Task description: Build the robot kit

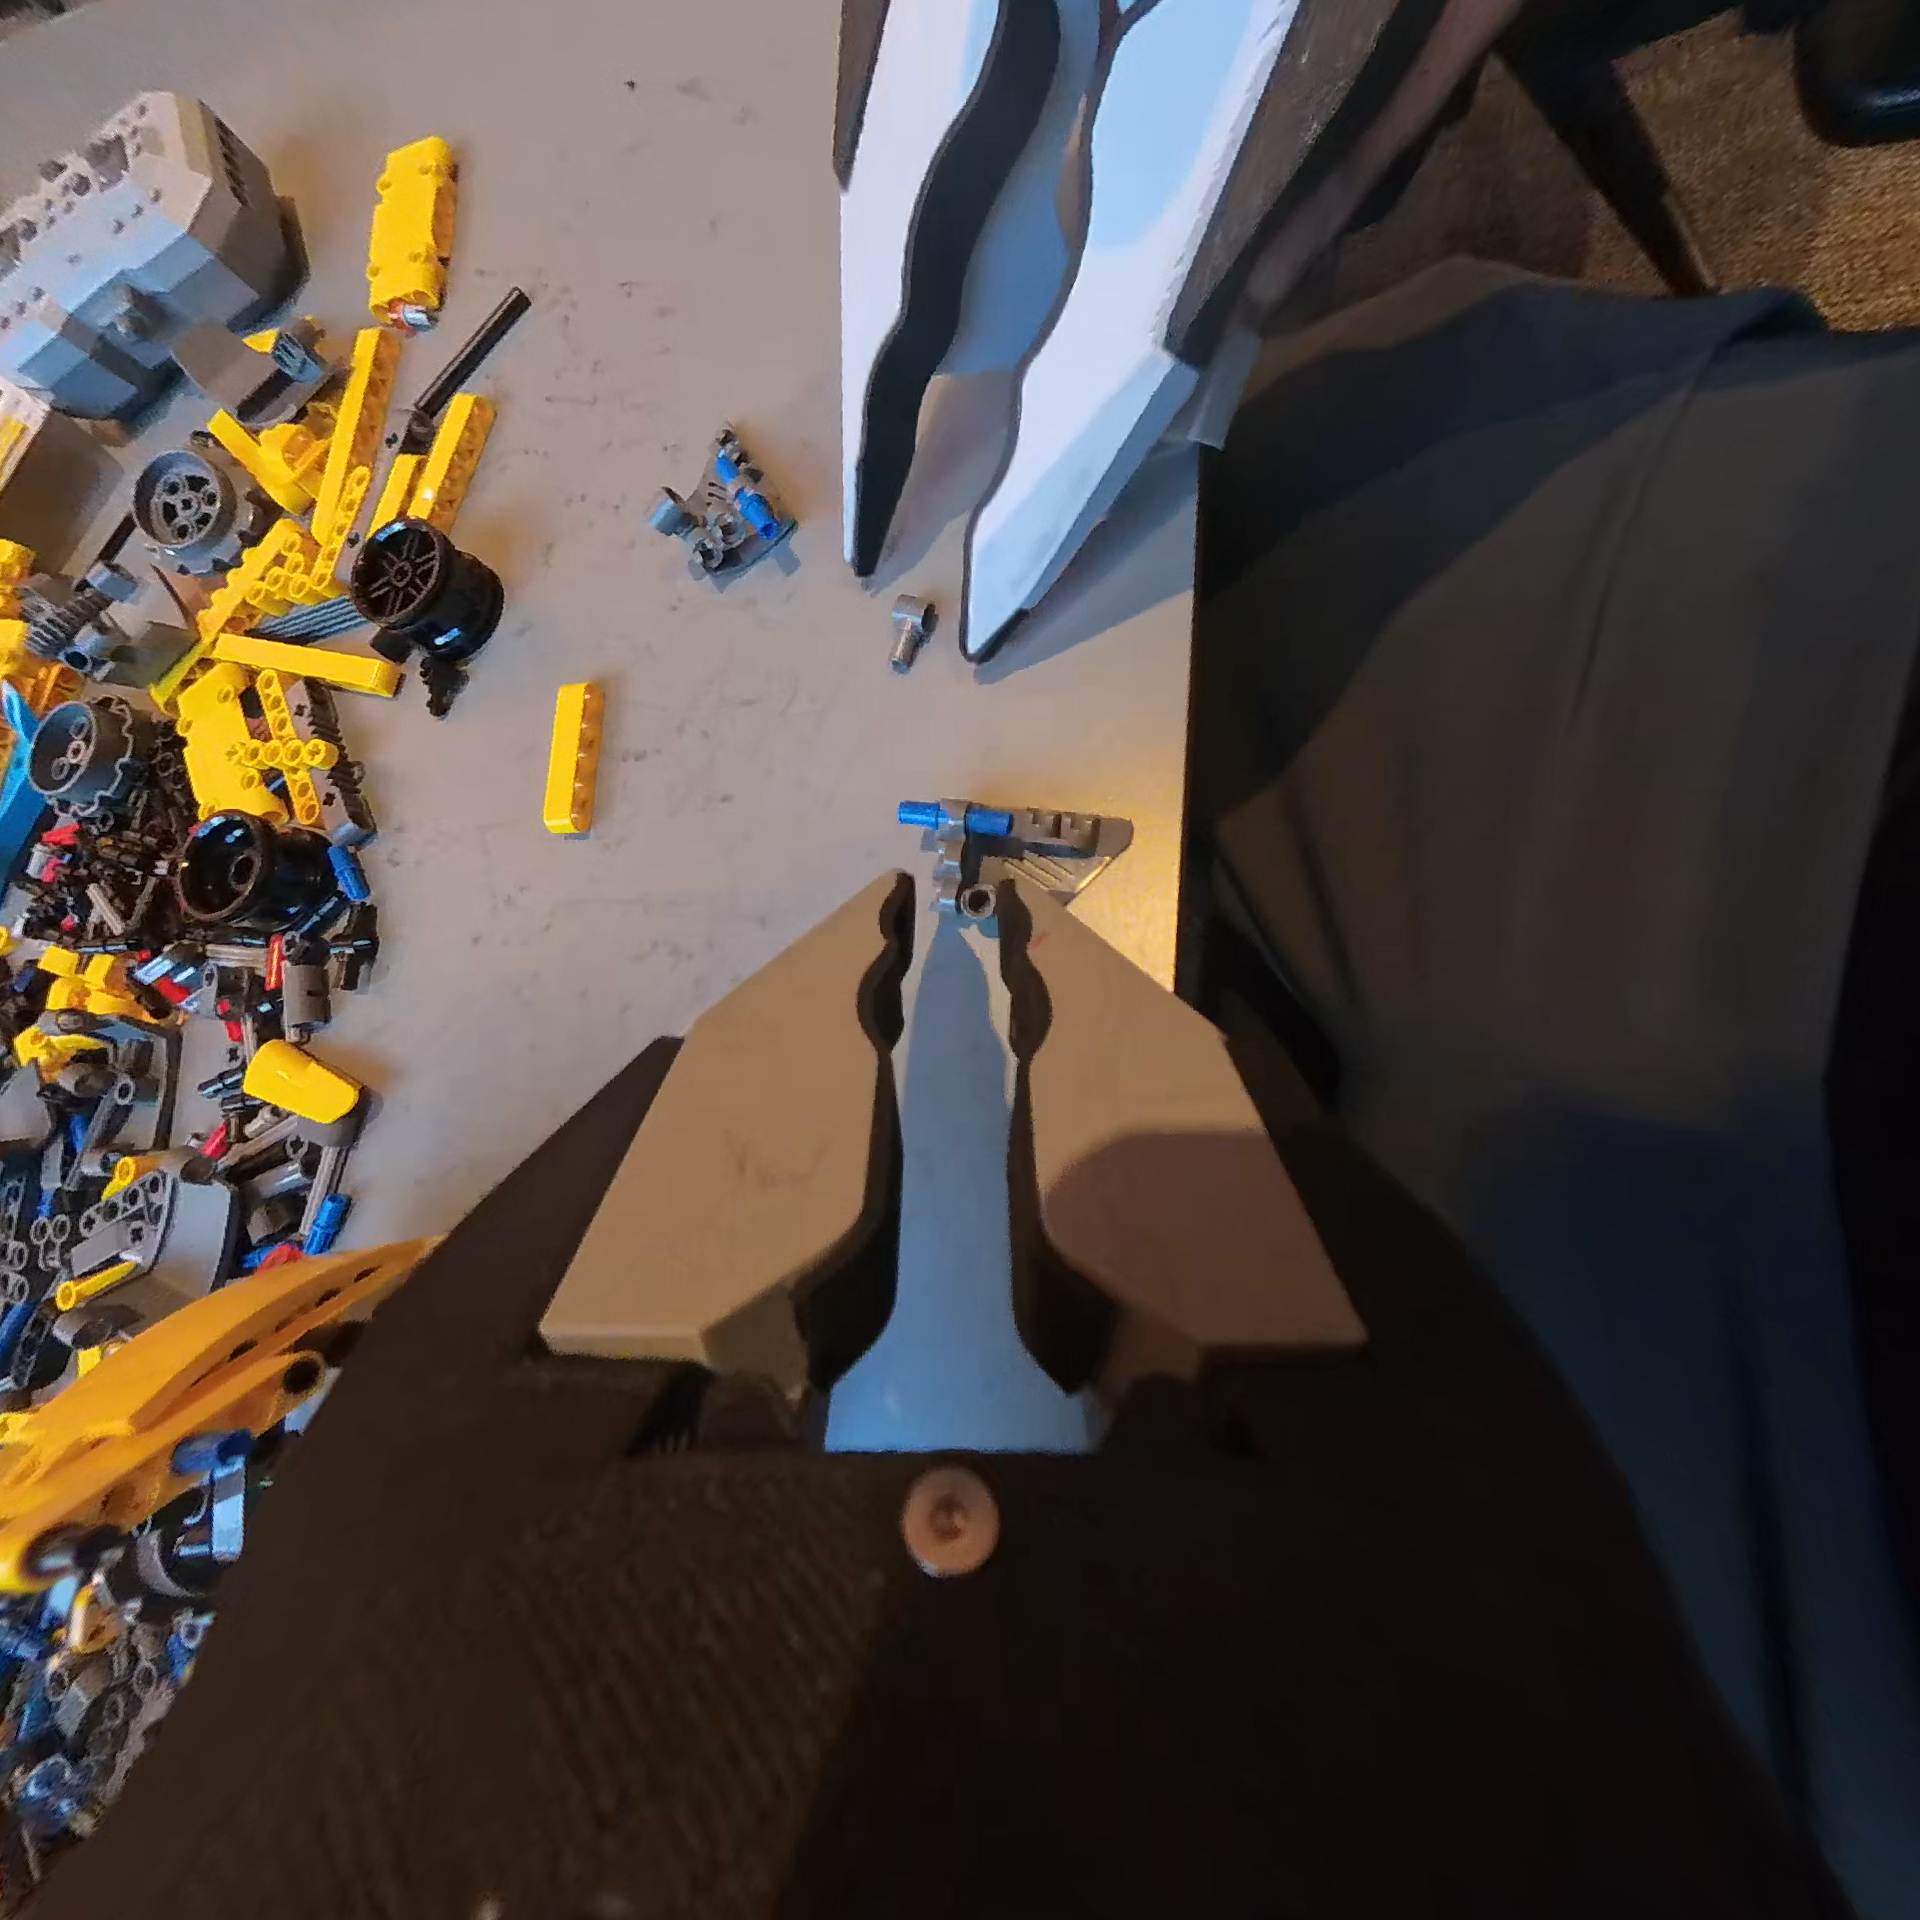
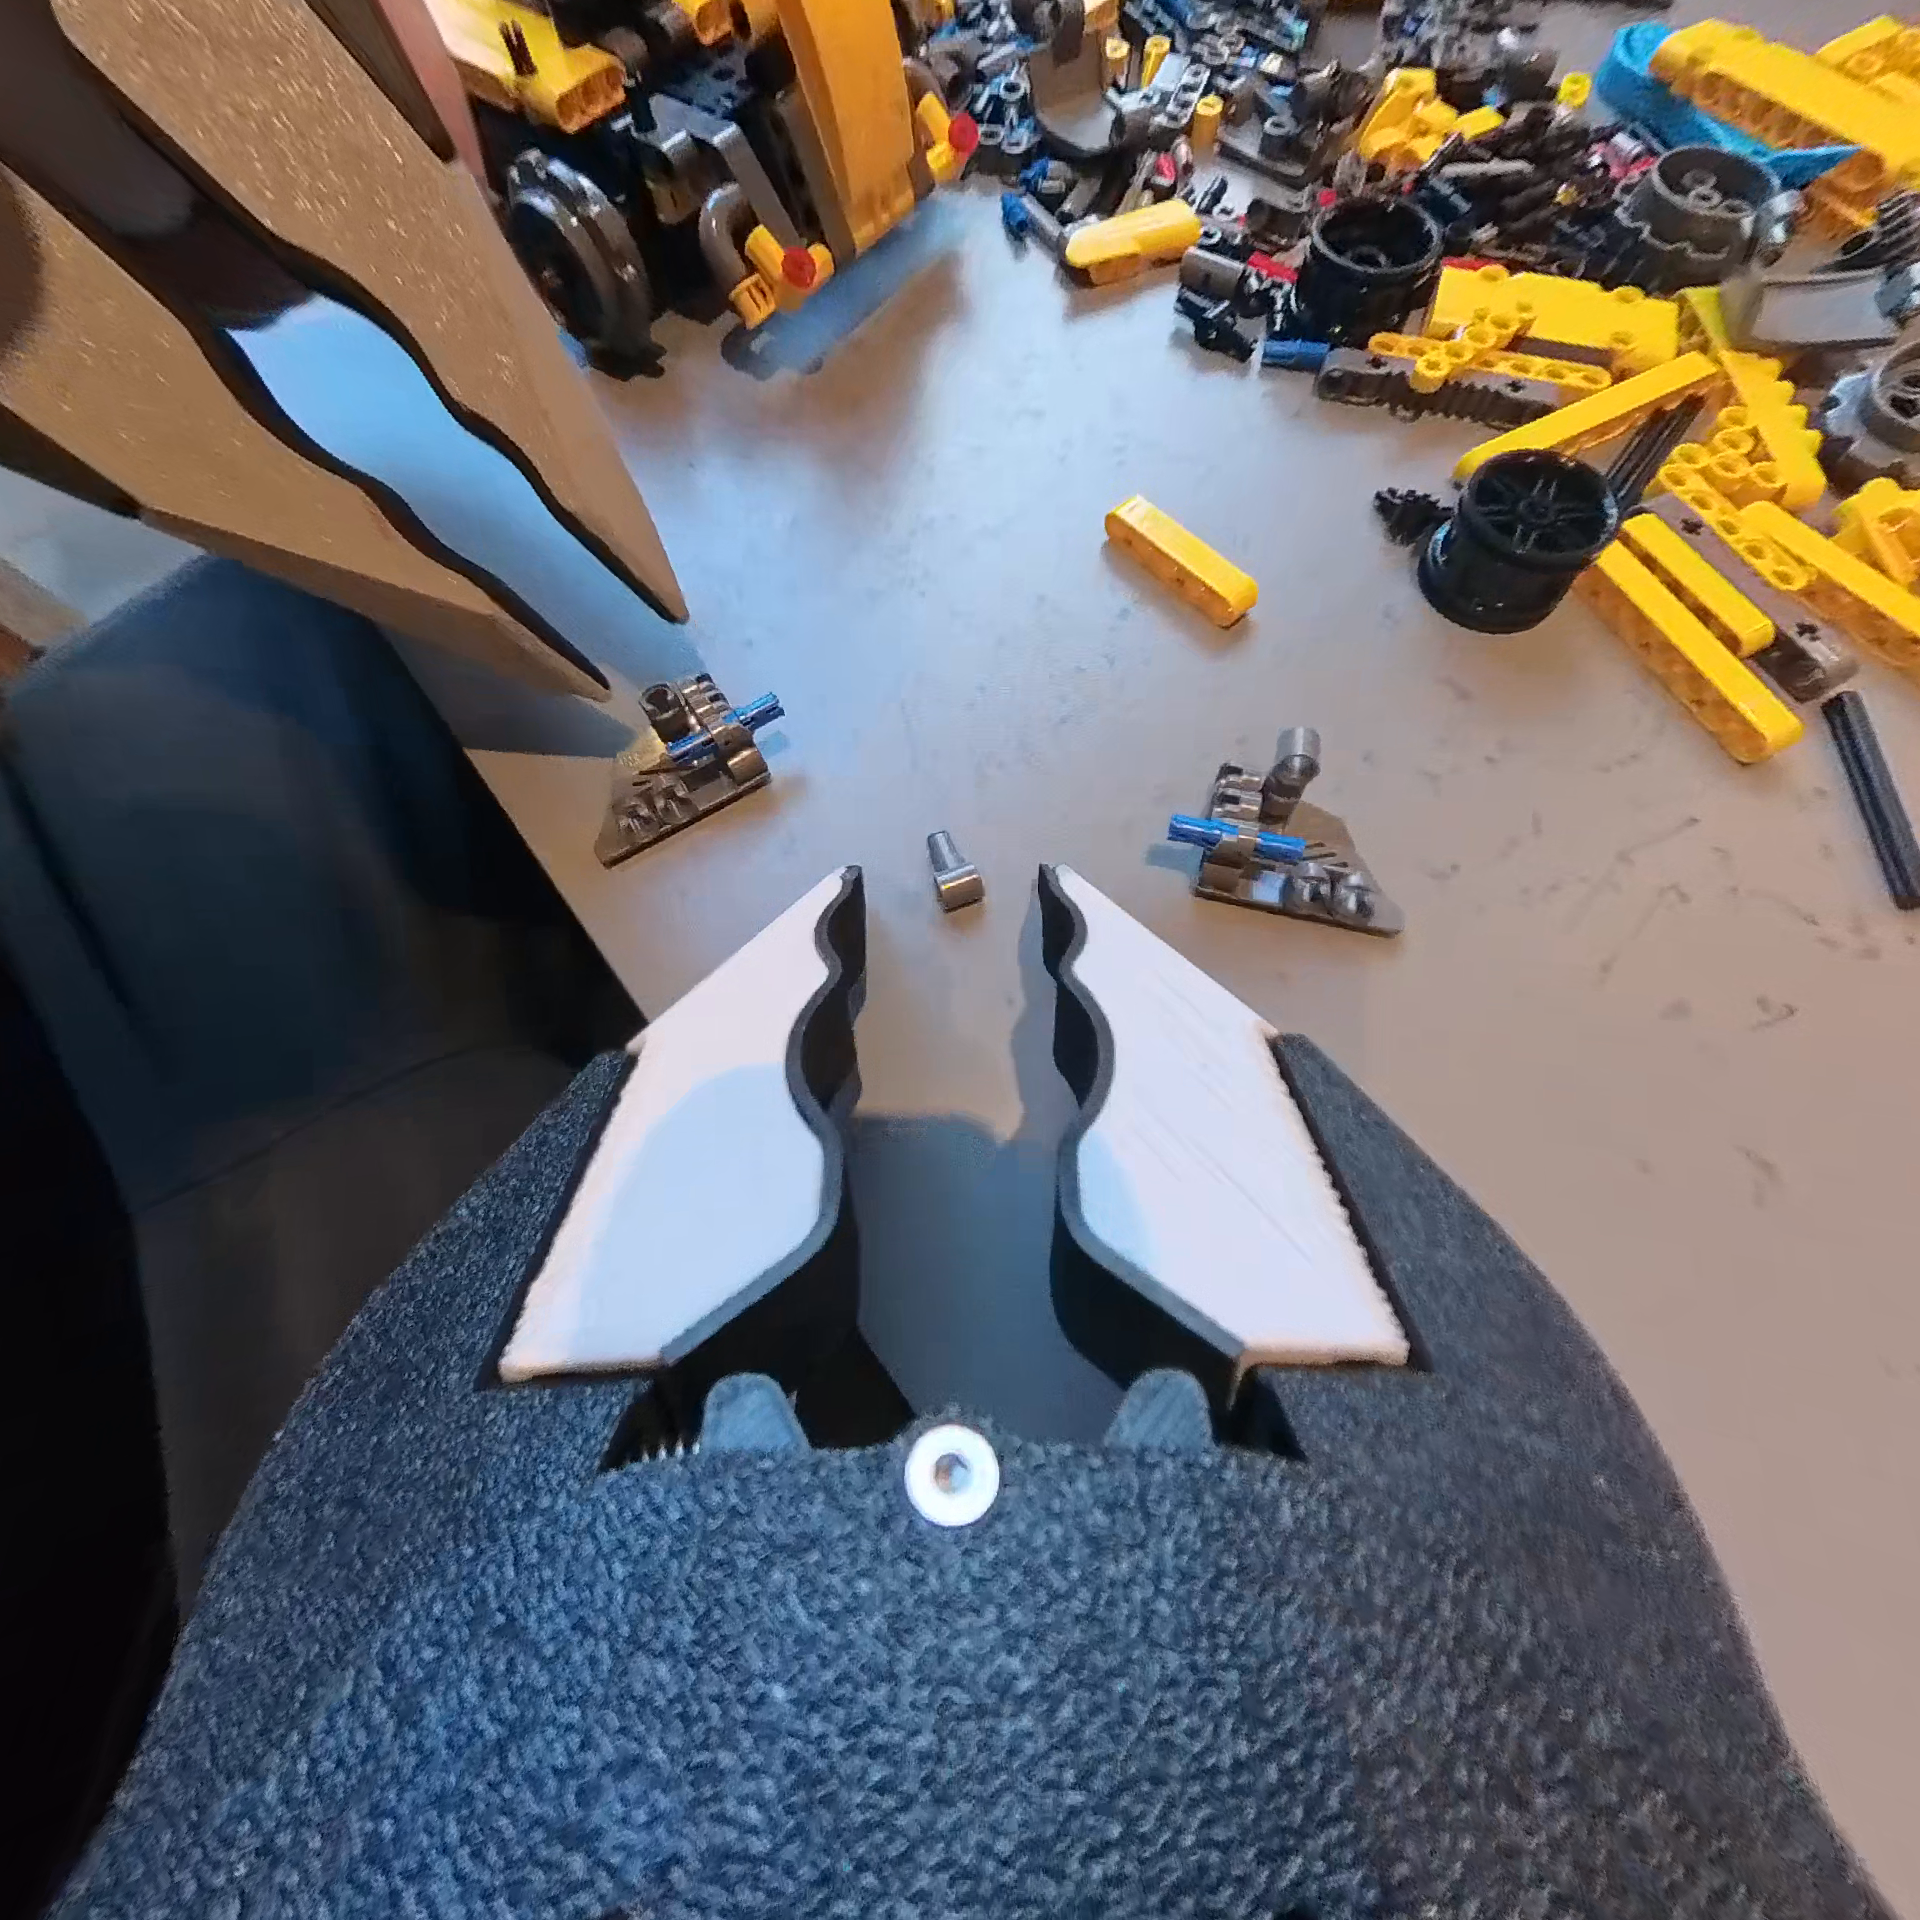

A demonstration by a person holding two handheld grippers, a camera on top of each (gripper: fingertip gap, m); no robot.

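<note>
My left gripper [image 1: 954,885] is open only a little, its tips on either side of an upright connector on a small grey plate assembly with a blue pin [image 1: 1039,842]. The assembly lies flat by the table's edge. It also shows in the right wrist view [image 2: 686,774], under the left gripper [image 2: 641,655]. My right gripper [image 2: 951,878] is open and empty. A small loose grey connector [image 2: 956,878] lies on the table between its tips, touching neither; it also shows in the left wrist view [image 1: 912,629]. A second, similar grey assembly [image 2: 1283,852] lies just right of the right gripper.
A loose yellow beam [image 2: 1179,561] lies mid-table. A big pile of yellow, black and grey building parts [image 1: 208,779] with black wheels [image 2: 1522,551] fills one side, with a part-built yellow vehicle [image 2: 727,156] behind. The table edge [image 1: 1184,831] borders a person's dark clothing [image 1: 1558,935]. Left tips to right tips: about 7 cm.
</note>
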